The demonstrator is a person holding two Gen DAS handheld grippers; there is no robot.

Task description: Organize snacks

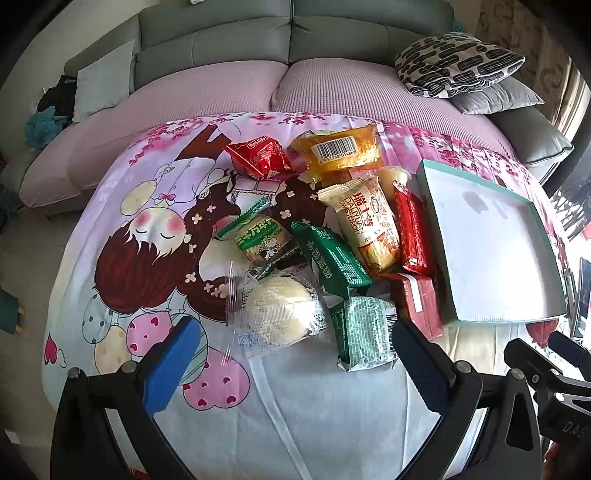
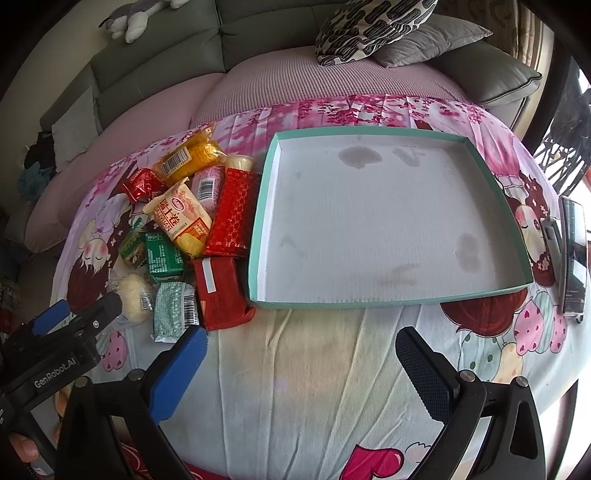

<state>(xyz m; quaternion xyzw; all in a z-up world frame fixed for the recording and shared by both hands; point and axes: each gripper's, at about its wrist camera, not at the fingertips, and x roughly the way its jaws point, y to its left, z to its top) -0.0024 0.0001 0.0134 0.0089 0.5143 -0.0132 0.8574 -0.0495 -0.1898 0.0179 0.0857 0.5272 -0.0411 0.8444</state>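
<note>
A heap of wrapped snacks lies on a cartoon-print cloth (image 1: 295,406): a clear-wrapped pale bun (image 1: 279,314), a pale green packet (image 1: 364,330), a dark green packet (image 1: 332,254), a Swiss roll (image 1: 369,221), a red bar (image 1: 412,229) and an orange pack (image 1: 341,151). My left gripper (image 1: 291,365) is open just short of the bun, with nothing between its fingers. A shallow teal-rimmed box (image 2: 258,225) with a white floor (image 2: 380,221) holds nothing. My right gripper (image 2: 303,373) hangs open in front of the box, over bare cloth. The snack heap (image 2: 184,225) lies left of the box.
A grey sofa (image 1: 258,40) with pink seat covers stands behind the table, a patterned cushion (image 1: 454,62) at its right end. A dark phone-like device (image 2: 574,254) lies right of the box. A stuffed toy (image 2: 136,18) rests on the sofa back.
</note>
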